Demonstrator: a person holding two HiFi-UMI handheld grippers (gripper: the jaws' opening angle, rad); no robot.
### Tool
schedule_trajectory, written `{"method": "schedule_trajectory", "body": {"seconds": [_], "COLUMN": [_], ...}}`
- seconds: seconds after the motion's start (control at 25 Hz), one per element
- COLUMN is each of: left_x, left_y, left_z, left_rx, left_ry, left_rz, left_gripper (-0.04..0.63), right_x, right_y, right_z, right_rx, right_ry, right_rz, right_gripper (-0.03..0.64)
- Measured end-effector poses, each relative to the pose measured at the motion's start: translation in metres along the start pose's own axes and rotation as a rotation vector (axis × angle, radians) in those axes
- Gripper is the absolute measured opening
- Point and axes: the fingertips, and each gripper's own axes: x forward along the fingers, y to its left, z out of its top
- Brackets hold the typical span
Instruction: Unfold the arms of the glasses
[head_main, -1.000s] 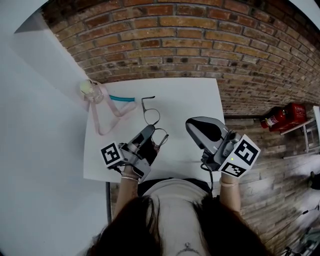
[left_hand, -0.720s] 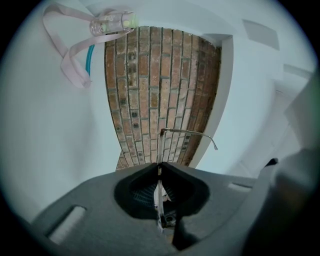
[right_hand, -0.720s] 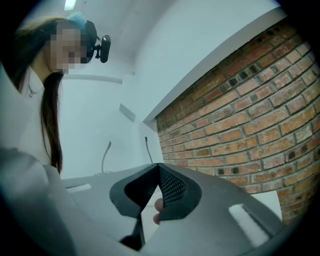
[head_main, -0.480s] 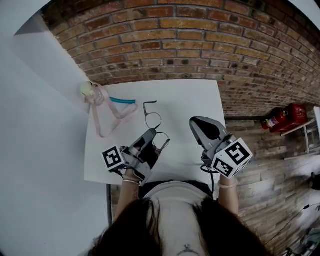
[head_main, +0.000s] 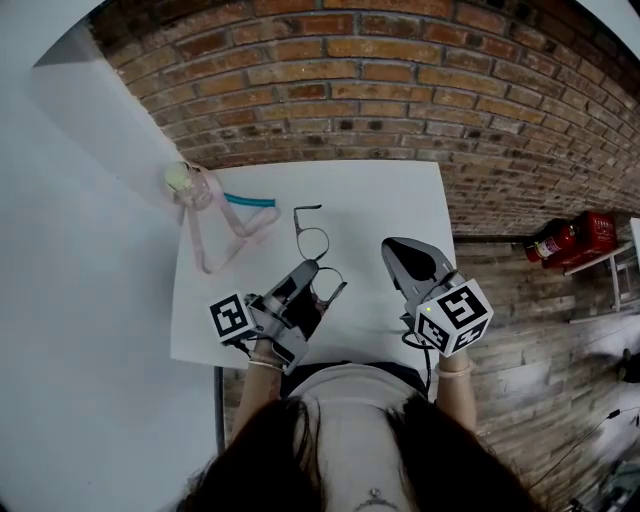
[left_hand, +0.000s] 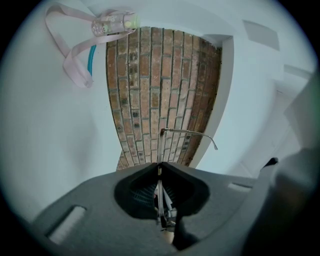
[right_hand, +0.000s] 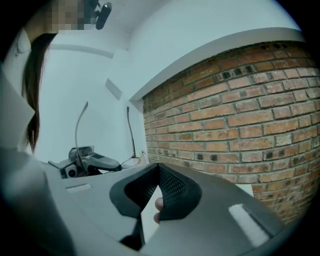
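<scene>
Thin wire-rimmed glasses (head_main: 314, 245) hang over the white table (head_main: 390, 195), tilted, with the lenses pointing away from me. My left gripper (head_main: 311, 274) is shut on the near lens rim, and the thin wire (left_hand: 159, 172) runs between its closed jaws. One arm (left_hand: 190, 133) sticks out to the right past the jaws. In the right gripper view both arms (right_hand: 129, 131) stand up from the frame beside the left gripper (right_hand: 92, 162). My right gripper (head_main: 398, 248) hovers to the right of the glasses, apart from them, shut with nothing in it (right_hand: 159, 166).
A pink strap (head_main: 215, 235) with a small clear bottle (head_main: 182, 178) and a teal stick (head_main: 250, 200) lie at the table's far left. A brick wall (head_main: 400, 90) rises behind the table. A red fire extinguisher (head_main: 570, 235) lies on the floor at right.
The left gripper has carried the glasses slightly right and away from me. The right gripper has turned its marker cube and stays beside the glasses.
</scene>
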Motion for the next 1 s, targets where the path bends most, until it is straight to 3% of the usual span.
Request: {"method": "schedule_trajectory", "body": {"seconds": [0.36, 1.0], "left_x": [-0.005, -0.008], "left_y": [0.0, 0.001], "left_z": [-0.003, -0.003], "left_rx": [-0.001, 0.003], "left_ry": [-0.007, -0.017], "left_rz": [0.003, 0.007], "left_gripper": [0.025, 0.025], "right_x": [0.004, 0.004], "right_y": [-0.002, 0.003], "right_z": [-0.011, -0.015], "right_rx": [-0.028, -0.045], "right_ry": [0.041, 0.054], "right_rz": [-0.032, -0.007], "right_gripper": [0.006, 0.006]}}
